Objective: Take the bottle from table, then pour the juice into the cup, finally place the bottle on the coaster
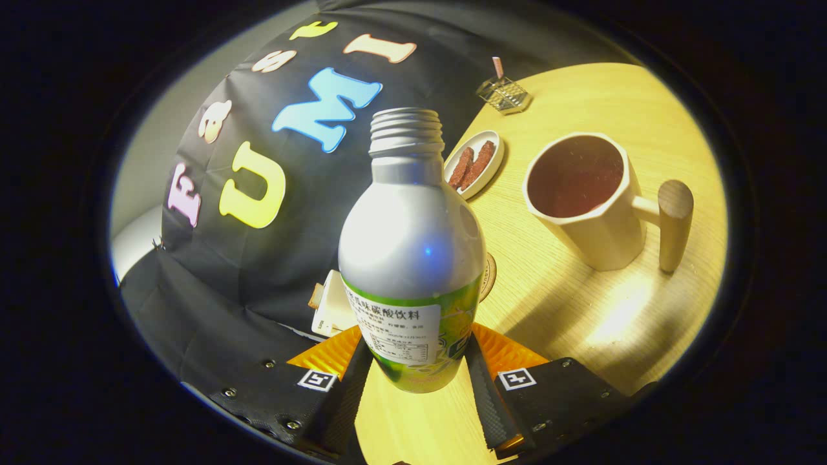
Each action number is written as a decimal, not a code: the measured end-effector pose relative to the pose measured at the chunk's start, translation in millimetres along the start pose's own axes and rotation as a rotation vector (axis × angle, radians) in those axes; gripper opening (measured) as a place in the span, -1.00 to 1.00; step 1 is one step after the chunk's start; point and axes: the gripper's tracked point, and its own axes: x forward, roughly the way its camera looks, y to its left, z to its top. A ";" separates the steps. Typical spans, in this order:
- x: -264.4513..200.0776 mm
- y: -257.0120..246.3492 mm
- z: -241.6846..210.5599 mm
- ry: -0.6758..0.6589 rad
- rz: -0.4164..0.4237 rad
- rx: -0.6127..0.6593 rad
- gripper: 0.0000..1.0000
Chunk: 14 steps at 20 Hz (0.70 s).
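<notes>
the round wooden desk (601, 323) took up most of the room before me, pale and warmly lit, with the booth's black cloth wall (213, 284) hanging behind it. the bottle (413, 252) was the biggest thing on show, a silver metal one with a green label around its lower body and a bare threaded neck with no cap on it; it stood between the fingers of the tool (417, 374), which pressed on its lower body from both sides, so the tool was clamped on the bottle. beyond the fingers and off to the bottle's right sat the cup (591, 203), a cream mug with a wooden peg handle and dark liquid inside, well apart from the bottle. the coaster (489, 276) peeked out just behind the bottle's right side, mostly hidden by it. farther back lay a small white dish (492, 169) with two reddish-brown strips in it, and past that a little wire basket (504, 94) near the desk's far edge. a small white block (333, 309) showed behind the bottle's left side.
</notes>
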 end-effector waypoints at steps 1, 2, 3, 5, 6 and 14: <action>-0.1 -0.5 -0.5 -0.001 0.001 0.024 0.51; 0.4 -2.4 0.0 0.002 0.001 0.046 0.52; 0.1 -4.2 -0.7 0.007 -0.004 0.063 0.51; 1.8 -9.3 -1.6 0.018 -0.012 0.085 0.51; 2.9 -9.6 -0.9 0.022 -0.013 0.097 0.51; 6.7 -11.9 -7.1 0.082 0.005 0.221 0.51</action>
